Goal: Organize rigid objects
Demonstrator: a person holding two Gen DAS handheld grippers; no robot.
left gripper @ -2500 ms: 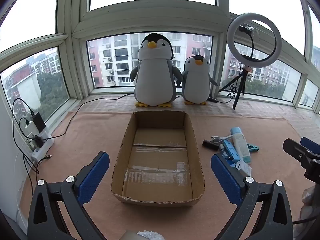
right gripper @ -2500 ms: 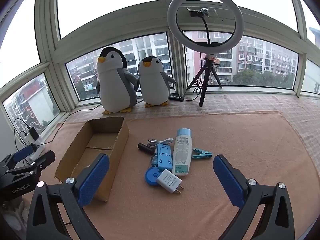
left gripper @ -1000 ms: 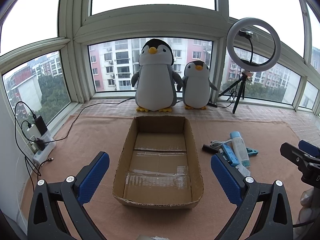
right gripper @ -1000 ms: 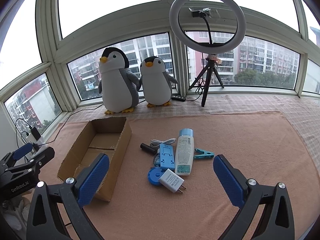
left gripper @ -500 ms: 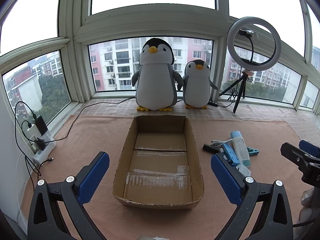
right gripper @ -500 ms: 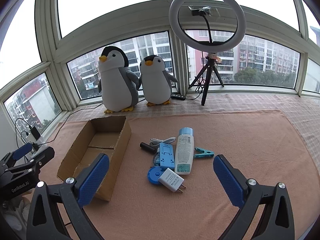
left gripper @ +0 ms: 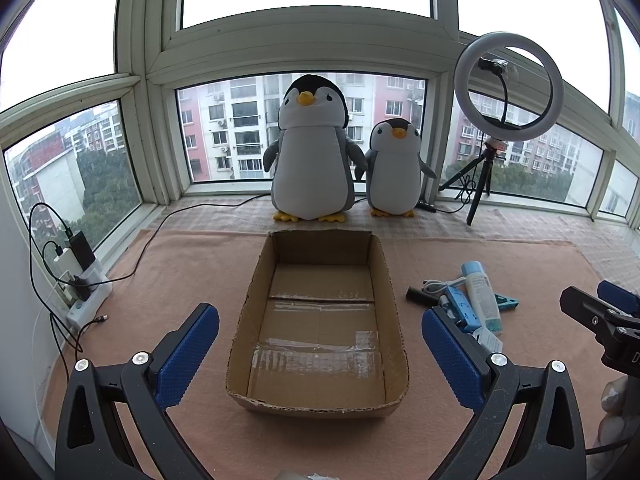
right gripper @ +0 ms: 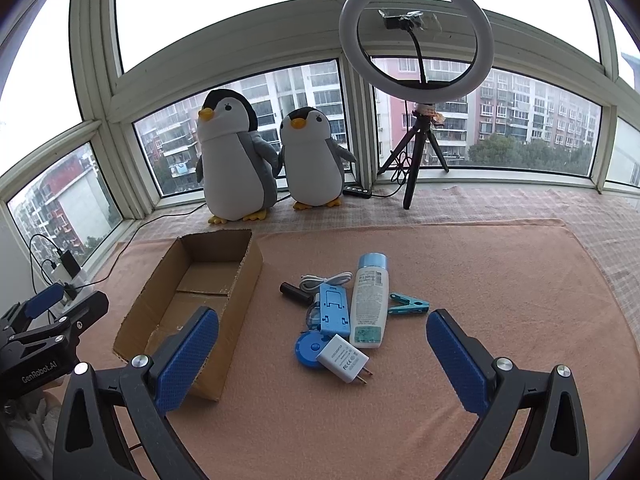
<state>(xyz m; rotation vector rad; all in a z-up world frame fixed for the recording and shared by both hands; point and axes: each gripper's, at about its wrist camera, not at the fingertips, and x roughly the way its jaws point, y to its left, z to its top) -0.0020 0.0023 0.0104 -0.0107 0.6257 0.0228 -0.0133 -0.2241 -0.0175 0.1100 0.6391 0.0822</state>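
A small heap of hard things lies on the pink mat (right gripper: 460,280) just right of the box (right gripper: 224,256): a white bottle (right gripper: 369,306) with a pale blue cap lying on its side, a blue plastic stand (right gripper: 334,308) touching its left flank, a white charger (right gripper: 342,358) with two metal prongs at its near end, and a round blue disc (right gripper: 306,350) partly under the charger. A black cylinder (right gripper: 295,293) and a coiled white cable (right gripper: 326,280) lie at the heap's box-side edge; a teal clip (right gripper: 408,304) lies on the far side of the bottle from the box.

The box is open-topped brown cardboard with ragged rims and taped floor seams, and holds nothing. Behind the box stand two plush penguins (left gripper: 310,160), with a ring light (right gripper: 416,32) on a tripod to their right. Left of the box, a power strip (left gripper: 86,296) with plugged cables sits by the window.

The left gripper (left gripper: 320,354) hovers over the box's near end, blue textured pads wide apart. The right gripper (right gripper: 322,360) hangs above the heap, pads equally spread, holding nothing.
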